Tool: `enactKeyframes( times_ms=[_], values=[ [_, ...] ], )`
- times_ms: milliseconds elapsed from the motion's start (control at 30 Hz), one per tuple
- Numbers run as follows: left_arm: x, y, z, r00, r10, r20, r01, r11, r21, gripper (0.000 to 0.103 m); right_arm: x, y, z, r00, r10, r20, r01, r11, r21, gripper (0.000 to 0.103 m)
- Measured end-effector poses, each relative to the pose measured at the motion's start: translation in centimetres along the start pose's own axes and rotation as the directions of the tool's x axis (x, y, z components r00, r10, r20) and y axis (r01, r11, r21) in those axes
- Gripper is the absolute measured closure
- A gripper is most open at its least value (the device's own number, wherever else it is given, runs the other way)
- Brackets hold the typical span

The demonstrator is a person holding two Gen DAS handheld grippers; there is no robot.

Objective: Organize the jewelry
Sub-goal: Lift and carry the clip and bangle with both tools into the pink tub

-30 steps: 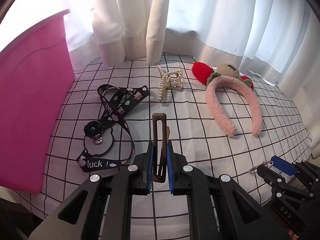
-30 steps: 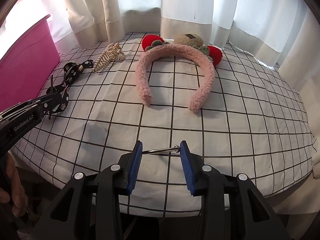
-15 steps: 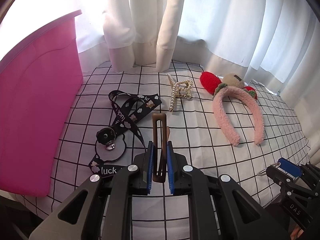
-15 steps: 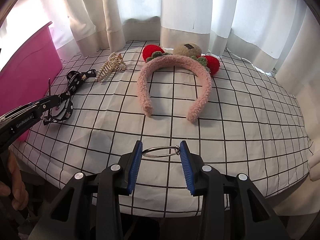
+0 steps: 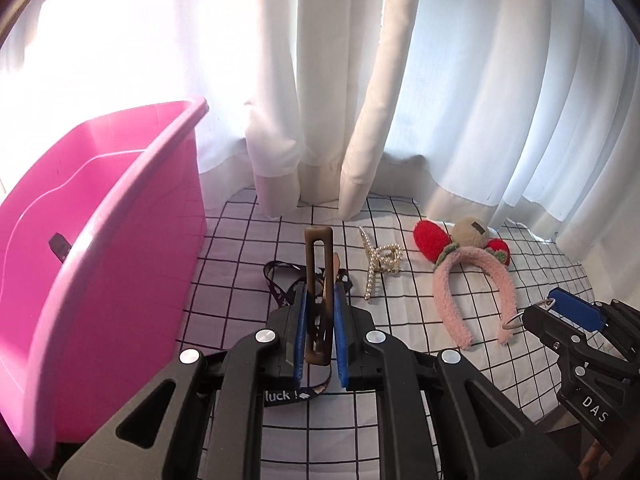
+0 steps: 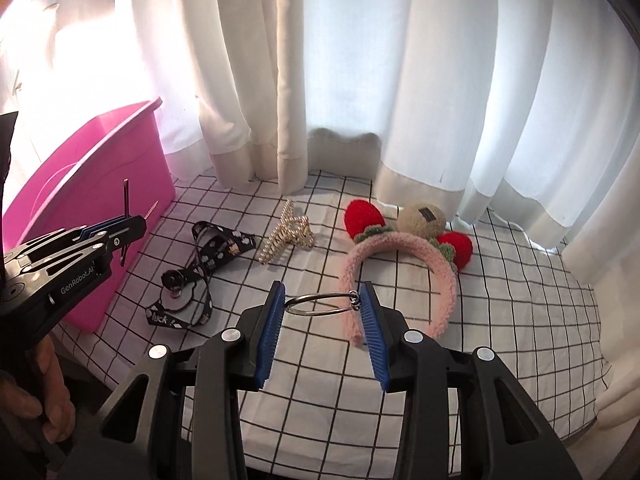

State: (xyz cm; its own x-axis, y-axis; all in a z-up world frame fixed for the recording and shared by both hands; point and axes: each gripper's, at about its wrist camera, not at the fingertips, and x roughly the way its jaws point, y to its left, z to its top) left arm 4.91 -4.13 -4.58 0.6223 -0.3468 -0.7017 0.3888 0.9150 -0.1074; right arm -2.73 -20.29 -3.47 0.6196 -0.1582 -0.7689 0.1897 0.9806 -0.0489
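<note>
My left gripper (image 5: pixel 320 300) is shut on a brown hair clip (image 5: pixel 318 264) that stands upright between its blue pads, lifted above the checked cloth. My right gripper (image 6: pixel 323 302) is shut on a silver ring bangle (image 6: pixel 320 305), held level across its pads, also in the air. A pink bin (image 5: pixel 100 240) stands at the left, its inside showing. On the cloth lie a black printed strap (image 6: pixel 212 256), a pearl claw clip (image 6: pixel 286 236) and a pink fluffy headband (image 6: pixel 400 268) with red pom-poms. In the left wrist view the right gripper (image 5: pixel 560 312) hangs at the right edge.
White curtains (image 6: pixel 320 80) hang along the back of the table. The checked cloth (image 6: pixel 500 300) drops off at the near and right edges. A hand (image 6: pixel 32 392) grips the left tool's handle at lower left.
Both grippers have risen and pulled back from the cloth, each with its item still held. The pink bin's inside has come into view and the curtains fill more of the frame.
</note>
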Motion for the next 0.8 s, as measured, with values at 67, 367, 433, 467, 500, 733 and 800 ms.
enactKeyframes(
  times_ms=[67,367,433,467,500,733,800],
  values=[
    [-1.4,1.0,1.4,0.999,0.019,0.036,-0.019,1.000,-0.001,0.090,-0.6,1.4,1.8,0.999,0.020,0.040,-0.019,0.999,-0.026,0.065],
    [-8.0,7.5,6.8,0.975,0.136,0.177,-0.118,0.987,-0.108,0.090,-3.8,9.8,10.1,0.967,0.170,0.189,-0.134,0.973,-0.187,0.065],
    [-9.2,9.4,7.4,0.966,0.174,0.191,-0.149,0.979,-0.139,0.090,-4.0,12.0,11.6,0.956,0.211,0.203,-0.164,0.961,-0.223,0.065],
    [-9.7,10.5,7.7,0.961,0.194,0.196,-0.165,0.974,-0.156,0.090,-4.1,13.1,12.2,0.950,0.232,0.208,-0.180,0.954,-0.240,0.065],
    [-10.3,11.7,7.8,0.956,0.216,0.199,-0.182,0.968,-0.175,0.090,-4.1,14.3,12.8,0.944,0.253,0.210,-0.196,0.946,-0.257,0.065],
    [-12.0,19.6,7.6,0.926,0.340,0.162,-0.282,0.912,-0.299,0.090,-3.1,22.2,15.1,0.908,0.381,0.172,-0.300,0.881,-0.366,0.065],
    [-12.1,21.4,6.9,0.921,0.364,0.138,-0.305,0.895,-0.325,0.090,-2.3,24.2,15.1,0.904,0.401,0.149,-0.320,0.865,-0.386,0.065]
  ],
)
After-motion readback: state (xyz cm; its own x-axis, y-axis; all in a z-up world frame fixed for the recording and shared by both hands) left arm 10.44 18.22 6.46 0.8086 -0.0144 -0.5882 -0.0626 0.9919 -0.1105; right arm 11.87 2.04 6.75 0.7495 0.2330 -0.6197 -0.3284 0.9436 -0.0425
